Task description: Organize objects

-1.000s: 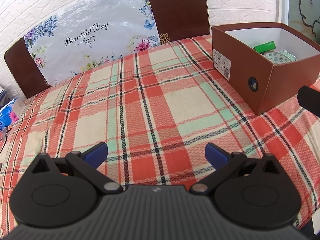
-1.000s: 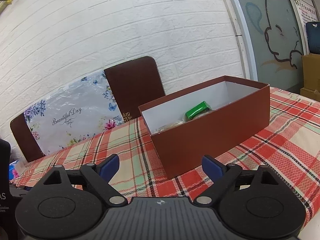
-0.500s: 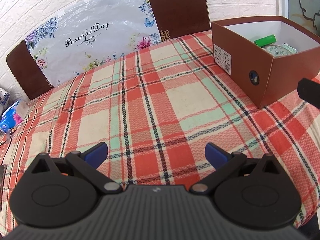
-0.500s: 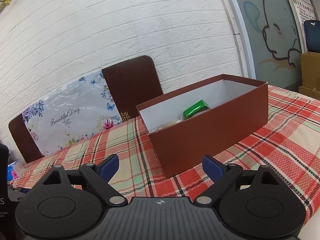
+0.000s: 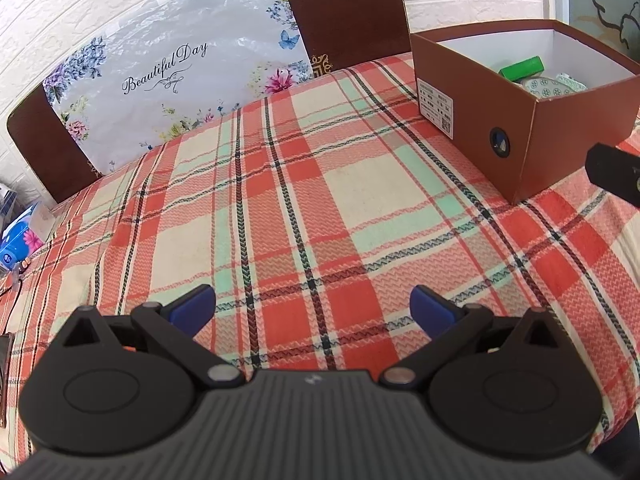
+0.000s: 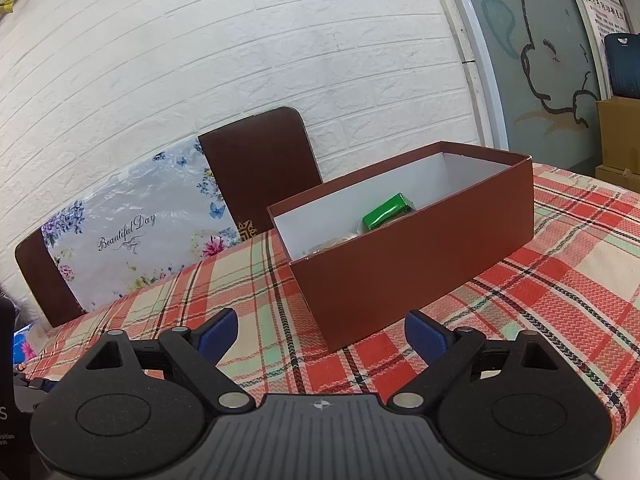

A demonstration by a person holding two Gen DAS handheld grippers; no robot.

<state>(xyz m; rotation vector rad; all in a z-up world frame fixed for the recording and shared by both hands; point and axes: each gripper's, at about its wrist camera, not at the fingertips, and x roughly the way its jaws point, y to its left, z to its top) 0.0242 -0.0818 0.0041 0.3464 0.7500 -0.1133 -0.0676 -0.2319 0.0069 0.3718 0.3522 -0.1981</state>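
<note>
A brown shoebox with a white inside stands on the plaid tablecloth at the right. Inside it lie a green packet and a patterned round item; its other contents are mostly hidden by the wall. My left gripper hangs open over bare cloth, left of the box. My right gripper is open too, just in front of the box's near corner, with nothing between its blue pads. A black part of the right gripper shows at the left wrist view's right edge.
Two brown chair backs stand behind the table, with a floral "Beautiful Day" plastic bag draped between them. A blue tissue pack lies at the table's left edge. White brick wall behind.
The left wrist view has tilted slightly, so the box sits a little lower and further right. Both grippers stay open and in place.
</note>
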